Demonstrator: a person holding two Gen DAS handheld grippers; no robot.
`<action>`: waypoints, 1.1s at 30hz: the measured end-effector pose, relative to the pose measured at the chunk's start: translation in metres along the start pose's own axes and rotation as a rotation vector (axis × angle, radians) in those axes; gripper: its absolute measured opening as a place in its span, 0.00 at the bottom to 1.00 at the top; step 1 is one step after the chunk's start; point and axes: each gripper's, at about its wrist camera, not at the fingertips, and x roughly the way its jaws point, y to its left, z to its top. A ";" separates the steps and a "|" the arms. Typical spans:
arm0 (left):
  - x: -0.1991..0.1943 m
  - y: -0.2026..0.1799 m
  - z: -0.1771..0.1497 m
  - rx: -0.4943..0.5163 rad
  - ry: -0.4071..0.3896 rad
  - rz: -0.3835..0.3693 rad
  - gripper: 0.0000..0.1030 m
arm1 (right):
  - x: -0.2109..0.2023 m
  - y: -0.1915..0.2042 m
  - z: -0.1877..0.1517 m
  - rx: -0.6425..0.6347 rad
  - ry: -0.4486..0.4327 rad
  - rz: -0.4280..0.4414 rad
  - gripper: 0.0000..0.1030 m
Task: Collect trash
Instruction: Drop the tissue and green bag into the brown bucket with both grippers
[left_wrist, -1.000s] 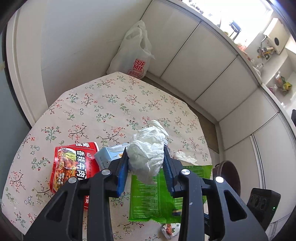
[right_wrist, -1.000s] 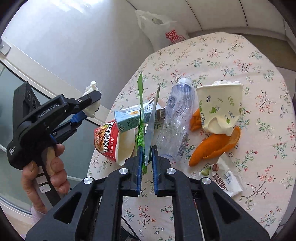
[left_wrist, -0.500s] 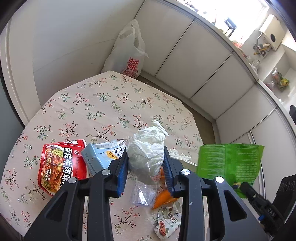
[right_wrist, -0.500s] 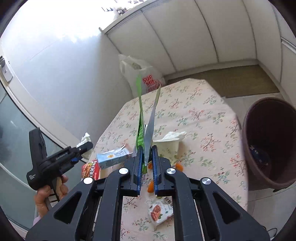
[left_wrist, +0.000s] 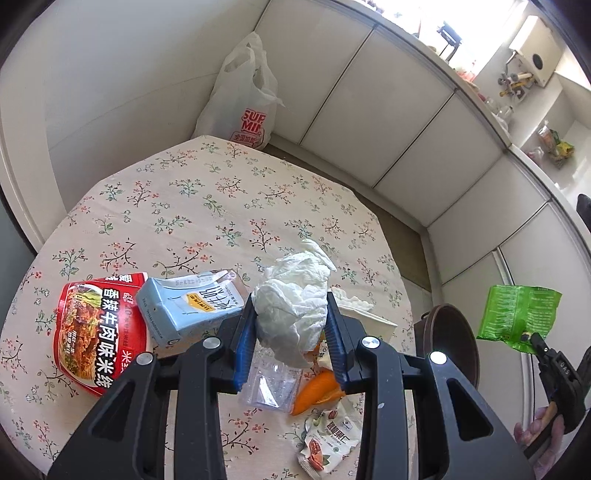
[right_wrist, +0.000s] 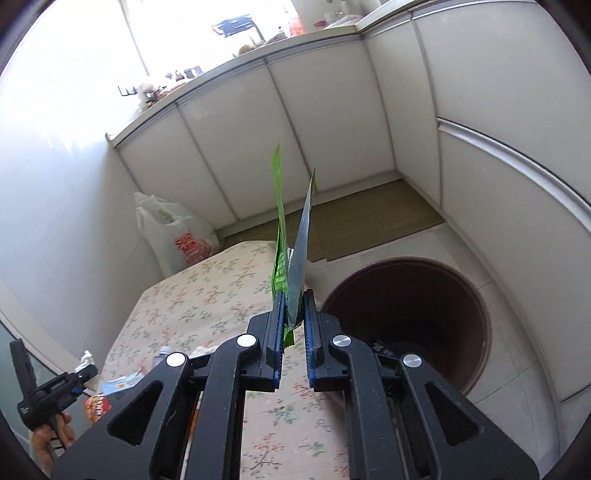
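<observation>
- Two pieces of trash were off the table and in your grippers; nothing seen showed either one in the bin yet.
- Your left gripper (left_wrist: 291, 328) was clamped on a crumpled white tissue (left_wrist: 293, 299), held above the floral tablecloth (left_wrist: 207, 206).
- Your right gripper (right_wrist: 293, 325) pinched the bottom edge of a flat green wrapper (right_wrist: 280, 258), which stood upright and edge-on between the jaws, its silver lining showing.
- In the left wrist view that wrapper (left_wrist: 517, 314) hung near the dark brown bin (right_wrist: 406, 317), which stood on the floor beside the table; it looked close to a drop, by my judgement.
- Something dark and blue lay inside the bin, too small to identify.
- Much was still left on the table: a red noodle packet (left_wrist: 99, 332), a pale blue carton (left_wrist: 188, 306), a clear plastic bottle (left_wrist: 267, 384), orange peel (left_wrist: 317, 387), a small nut snack packet (left_wrist: 328, 443) and a white paper cup partly hidden behind the left jaws.
- The task looked early to midway, with most items uncollected.
- A white shopping bag (left_wrist: 240, 99) stood against the wall beyond the table.
</observation>
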 end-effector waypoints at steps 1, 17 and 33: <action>0.001 -0.002 -0.001 0.006 0.002 -0.001 0.33 | 0.001 -0.007 0.002 -0.001 -0.007 -0.033 0.09; 0.019 -0.093 -0.023 0.183 0.020 -0.074 0.33 | -0.016 -0.057 -0.004 -0.028 -0.156 -0.477 0.93; 0.091 -0.330 -0.081 0.427 0.184 -0.263 0.35 | -0.041 -0.142 0.002 0.050 -0.156 -0.627 0.93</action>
